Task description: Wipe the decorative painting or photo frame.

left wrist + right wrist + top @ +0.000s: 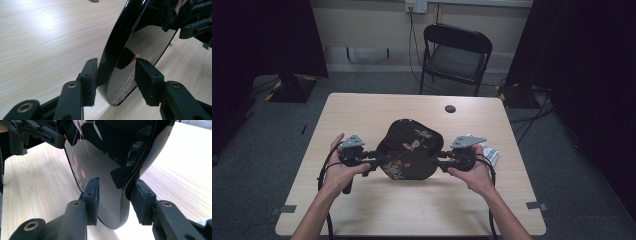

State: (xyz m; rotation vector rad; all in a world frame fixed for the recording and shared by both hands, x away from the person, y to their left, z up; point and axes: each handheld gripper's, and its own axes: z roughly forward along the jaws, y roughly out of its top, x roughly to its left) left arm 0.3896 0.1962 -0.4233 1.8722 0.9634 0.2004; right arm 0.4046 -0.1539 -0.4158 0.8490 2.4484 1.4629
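Black lacquer is the material under inspection: a glossy tray (pixel 410 149) with painted flowers sits at the centre of the pale wood table (pixel 362 120), just beyond the person's hands.

Nearest us, at 8 o'clock from the tray, the left gripper (pixel 374 161) reaches in to the tray's left rim. In the left gripper view its jaws stand half-wide astride that rim (pixel 110 62); one pad touches the outer wall, the other stands clear of the inner face. We judge no firm clamp there.

At 4 o'clock, the right gripper (pixel 438 162) meets the opposite rim. In the right gripper view the jaws likewise straddle the edge (pixel 130 185); one pad is close against the outer wall, the inner pad apart from the surface.

Just beside the right hand, at 3 o'clock, lies a small folded cloth (pixel 489 154). Farther off, at 12 o'clock, we note a dark round hole (pixel 450 108) in the tabletop, then a folding chair (pixel 456 55) beyond the table.

Our assessment: both grippers are placed on the rims. Whether the tray rests on the table or is tilted, we cannot tell. A firm grip and any carrying remain outstanding.
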